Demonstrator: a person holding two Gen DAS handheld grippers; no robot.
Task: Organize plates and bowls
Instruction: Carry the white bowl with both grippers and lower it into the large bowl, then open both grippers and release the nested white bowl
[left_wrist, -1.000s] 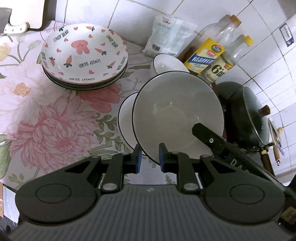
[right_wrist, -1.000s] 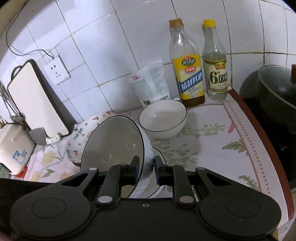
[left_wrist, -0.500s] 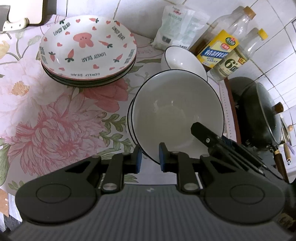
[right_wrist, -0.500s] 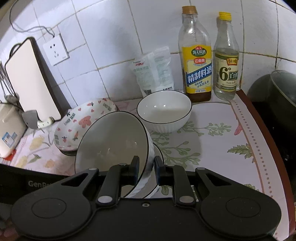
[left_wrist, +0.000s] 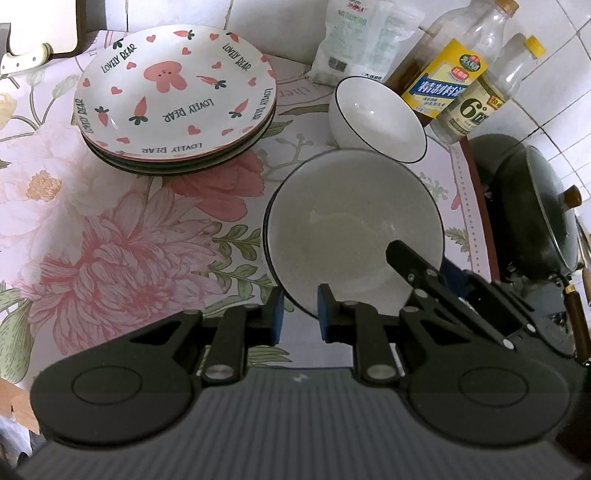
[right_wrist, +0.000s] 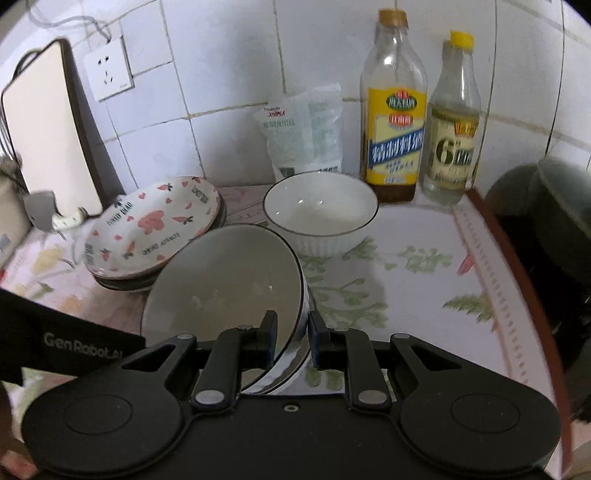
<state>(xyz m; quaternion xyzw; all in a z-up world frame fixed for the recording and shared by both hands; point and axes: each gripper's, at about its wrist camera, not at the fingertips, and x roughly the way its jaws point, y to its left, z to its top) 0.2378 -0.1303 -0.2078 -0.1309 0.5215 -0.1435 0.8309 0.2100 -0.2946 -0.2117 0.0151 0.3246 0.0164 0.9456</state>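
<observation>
a white tiled wall (right_wrist: 229, 74) backs a counter covered with a floral cloth (left_wrist: 122, 236) printed in pink blooms and green leaves. the large bowl (left_wrist: 351, 229) is white inside with a thin dark rim line; it sits nested on another bowl of the same kind, whose rim shows beneath it in the right wrist view, near the middle of the cloth. a smaller white bowl (right_wrist: 321, 210) with a ribbed outer wall and a dark rim stands just behind it, apart from it. to the left, a stack of plates (left_wrist: 173, 99) carries a pink bear, carrots, hearts and the words "lovely bear". behind the bowls stand a plastic packet (right_wrist: 306, 133), a yellow-labelled bottle (right_wrist: 395, 140) and a second bottle with a yellow cap (right_wrist: 454, 140). a dark lidded wok (left_wrist: 546, 214) sits at the right edge; a wall socket (right_wrist: 107, 70) and an upright cutting board (right_wrist: 48, 129) are at the left.

left gripper (left_wrist: 299, 317): jaws nearly closed, straddling the near rim of the large bowl, which they grip. right gripper (right_wrist: 291, 338): jaws have just been opening; the bowl rim lies between them, with a gap visible at the right pad.
</observation>
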